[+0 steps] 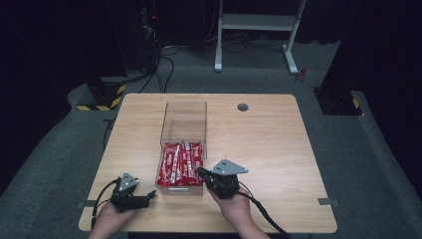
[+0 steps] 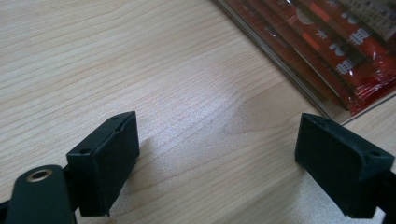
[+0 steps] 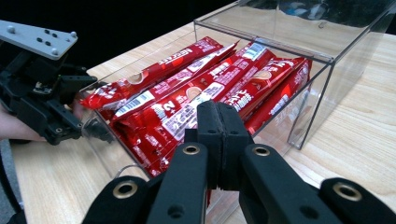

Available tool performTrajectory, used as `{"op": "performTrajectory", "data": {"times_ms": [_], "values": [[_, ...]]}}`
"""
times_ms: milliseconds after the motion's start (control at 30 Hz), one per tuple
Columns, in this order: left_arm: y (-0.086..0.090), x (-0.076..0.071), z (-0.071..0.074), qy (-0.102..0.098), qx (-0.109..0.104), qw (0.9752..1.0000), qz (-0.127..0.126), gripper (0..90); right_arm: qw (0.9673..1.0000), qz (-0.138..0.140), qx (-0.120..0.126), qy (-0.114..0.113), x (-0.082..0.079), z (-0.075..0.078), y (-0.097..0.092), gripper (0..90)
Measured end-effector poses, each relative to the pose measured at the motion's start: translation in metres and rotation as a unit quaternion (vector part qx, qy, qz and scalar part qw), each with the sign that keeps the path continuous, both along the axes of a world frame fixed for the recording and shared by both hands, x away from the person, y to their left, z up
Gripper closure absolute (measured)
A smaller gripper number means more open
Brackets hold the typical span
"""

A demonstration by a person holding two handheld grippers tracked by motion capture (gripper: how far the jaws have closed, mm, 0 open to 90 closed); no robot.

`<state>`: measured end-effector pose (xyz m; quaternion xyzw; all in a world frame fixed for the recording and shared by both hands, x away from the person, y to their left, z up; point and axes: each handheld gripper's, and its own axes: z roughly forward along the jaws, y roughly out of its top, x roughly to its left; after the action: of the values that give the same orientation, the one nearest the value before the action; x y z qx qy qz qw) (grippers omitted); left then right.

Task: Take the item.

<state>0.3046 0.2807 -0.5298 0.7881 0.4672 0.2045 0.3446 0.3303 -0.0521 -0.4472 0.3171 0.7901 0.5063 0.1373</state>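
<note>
Right gripper (image 3: 219, 122) hovers at the near end of the clear box (image 1: 183, 117), its jaws pressed together with nothing between them — the pads just above the red packets (image 3: 196, 95) lying in the box's open front part. Left gripper (image 1: 148, 198) rests on the wooden table (image 1: 278, 144) just beside the box, jaws wide apart over bare wood — holding nothing.
</note>
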Motion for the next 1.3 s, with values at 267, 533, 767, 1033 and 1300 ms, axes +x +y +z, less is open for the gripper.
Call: {"op": "performTrajectory", "data": {"times_ms": [267,533,767,1033,1300], "values": [[0.0,0.0,0.0,0.0,0.0,1.0,0.0,13.9,1.0,0.005,0.0,-0.003,-0.006,0.001,-0.002,90.0],[0.0,0.0,0.0,0.0,0.001,1.0,0.0,13.9,1.0,0.001,0.003,-0.008,-0.01,0.003,-0.006,90.0],[0.0,0.0,0.0,0.0,0.0,1.0,0.0,13.9,0.9999,-0.001,0.011,-0.006,-0.008,0.005,-0.011,90.0],[0.0,0.0,0.0,0.0,0.0,1.0,0.0,13.9,0.9998,0.002,0.017,-0.012,-0.009,0.008,-0.012,90.0],[0.0,0.0,0.0,0.0,0.0,1.0,0.0,13.9,0.9995,0.0,0.025,-0.018,-0.009,0.012,-0.015,90.0]]}}
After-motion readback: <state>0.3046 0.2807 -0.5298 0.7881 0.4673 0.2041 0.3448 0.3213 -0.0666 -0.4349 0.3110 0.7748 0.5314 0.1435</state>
